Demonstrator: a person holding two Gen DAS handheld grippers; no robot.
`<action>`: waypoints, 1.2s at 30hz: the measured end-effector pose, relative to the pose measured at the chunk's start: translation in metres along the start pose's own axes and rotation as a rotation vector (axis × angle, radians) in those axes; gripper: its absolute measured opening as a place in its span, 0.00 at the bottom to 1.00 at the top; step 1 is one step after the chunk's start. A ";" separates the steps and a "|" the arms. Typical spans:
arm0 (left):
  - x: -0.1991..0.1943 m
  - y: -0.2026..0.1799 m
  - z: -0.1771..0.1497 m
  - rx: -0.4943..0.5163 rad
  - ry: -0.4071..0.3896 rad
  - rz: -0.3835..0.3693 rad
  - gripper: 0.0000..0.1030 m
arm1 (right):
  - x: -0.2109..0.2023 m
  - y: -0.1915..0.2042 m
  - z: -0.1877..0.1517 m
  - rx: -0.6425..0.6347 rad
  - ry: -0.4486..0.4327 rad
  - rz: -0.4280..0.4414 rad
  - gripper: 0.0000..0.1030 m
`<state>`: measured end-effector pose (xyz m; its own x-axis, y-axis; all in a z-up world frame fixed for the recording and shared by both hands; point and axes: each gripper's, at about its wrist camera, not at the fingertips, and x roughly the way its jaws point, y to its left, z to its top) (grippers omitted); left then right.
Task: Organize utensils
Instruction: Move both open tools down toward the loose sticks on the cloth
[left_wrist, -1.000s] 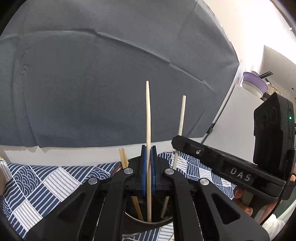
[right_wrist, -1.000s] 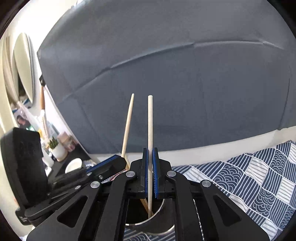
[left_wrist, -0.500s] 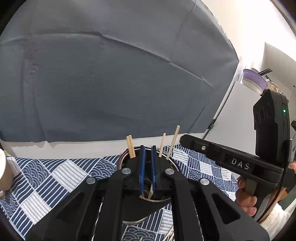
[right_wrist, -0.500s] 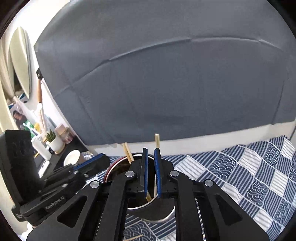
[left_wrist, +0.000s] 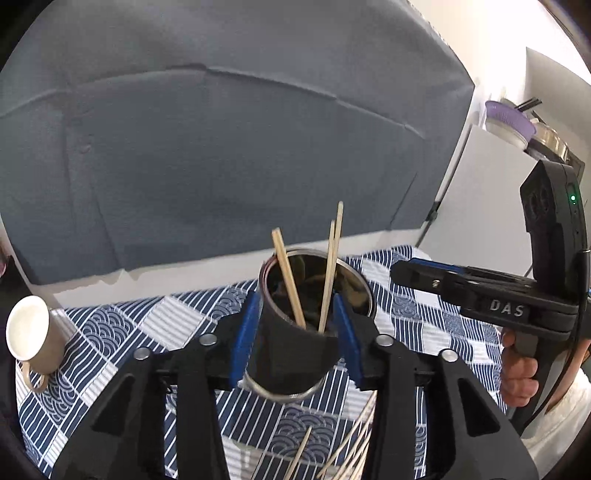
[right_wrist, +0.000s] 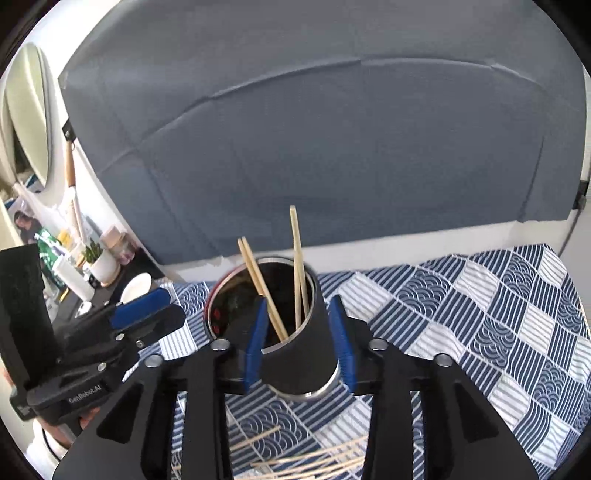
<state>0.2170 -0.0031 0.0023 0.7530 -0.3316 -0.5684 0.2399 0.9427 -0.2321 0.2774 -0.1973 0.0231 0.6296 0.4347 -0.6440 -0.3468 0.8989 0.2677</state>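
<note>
We hold both grippers over a dark metal cup (left_wrist: 295, 332) that stands upright on the blue-and-white patterned cloth (left_wrist: 122, 332), at lower centre of each wrist view. Four chopsticks (left_wrist: 288, 273) stand in it, leaning on the rim: in the left view one tilts left and a pair tilts right; in the right view two lean left (right_wrist: 258, 280) and two stand nearer upright.

The left gripper (left_wrist: 295, 339) has its jaws opening. Its blue pads frame the cup in the picture, but we see no stick between them and nothing pressed. The right gripper (right_wrist: 299, 343) is opening too, its pads likewise empty, with the cup seen through the gap. So both sticks look delivered, and we judge the drop step finished.

More loose chopsticks (left_wrist: 343, 454) lie scattered flat on the cloth at the bottom edge of both frames (right_wrist: 314, 461), in front of the cup. These are what is left to sort.

They look thin, light, stiff and smooth, likely wood or bamboo. Lying flat on soft cloth, they will be awkward to pinch, and they may roll or slip. We would take one near its middle, across its width, so it hangs balanced and does not swing. Overlapping sticks may come up together. The cup looks steady, though a knock on its rim could tip it.

A pale mug (left_wrist: 29, 332) sits at far left in the left view, well apart.
</note>
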 end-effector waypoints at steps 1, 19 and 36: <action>-0.001 0.001 -0.003 0.003 0.008 0.006 0.48 | 0.000 -0.001 -0.003 0.002 0.007 0.000 0.41; 0.010 0.033 -0.070 -0.044 0.202 0.033 0.78 | 0.023 -0.013 -0.052 0.011 0.172 -0.117 0.83; 0.028 0.039 -0.131 -0.078 0.446 0.053 0.88 | 0.048 -0.059 -0.113 0.193 0.408 -0.168 0.84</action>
<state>0.1671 0.0198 -0.1256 0.4214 -0.2831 -0.8616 0.1484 0.9588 -0.2424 0.2493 -0.2355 -0.1043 0.3284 0.2606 -0.9079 -0.1043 0.9653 0.2393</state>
